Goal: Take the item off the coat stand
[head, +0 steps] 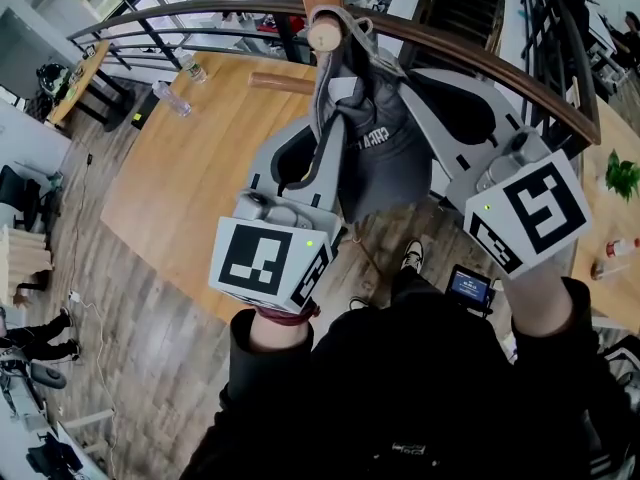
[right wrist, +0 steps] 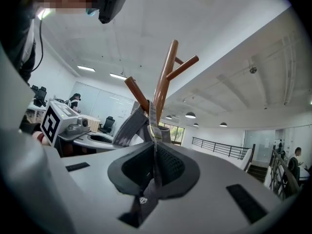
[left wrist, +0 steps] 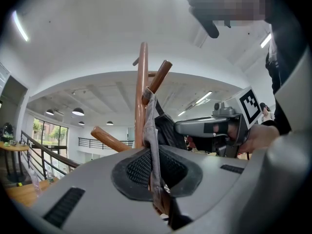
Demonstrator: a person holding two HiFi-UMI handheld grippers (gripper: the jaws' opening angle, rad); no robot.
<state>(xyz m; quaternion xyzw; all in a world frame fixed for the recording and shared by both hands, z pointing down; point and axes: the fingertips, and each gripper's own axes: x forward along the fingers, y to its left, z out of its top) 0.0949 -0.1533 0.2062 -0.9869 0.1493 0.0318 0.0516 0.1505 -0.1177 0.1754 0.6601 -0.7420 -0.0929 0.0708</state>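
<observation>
I hold one gripper in each hand, and both point level at the coat stand [left wrist: 142, 91].

A gray cap [head: 385, 158] with white letters hangs on the stand. It is hooked over a round wooden peg [head: 325, 33] near the top. The cap droops down between my two grippers.

My left gripper [head: 322, 148] has its jaws pressed together on a thin edge of the cap. In the left gripper view the gray cloth [left wrist: 151, 130] runs straight up from the black pads [left wrist: 139, 169] to the peg. The cloth is pulled tight.

My right gripper [head: 400, 83] has its jaws pressed together too. They pinch the cap's strap [right wrist: 155, 145]. A small shiny buckle [right wrist: 155, 129] sits on the strap just above the pads. The strap goes up to the stand's brown pole [right wrist: 163, 82].

So both grippers hold the cap, one on each side, and the cap is not off the peg yet.

Far below I see a brown wood floor [head: 190, 168] and a curved dark railing [head: 480, 58].
</observation>
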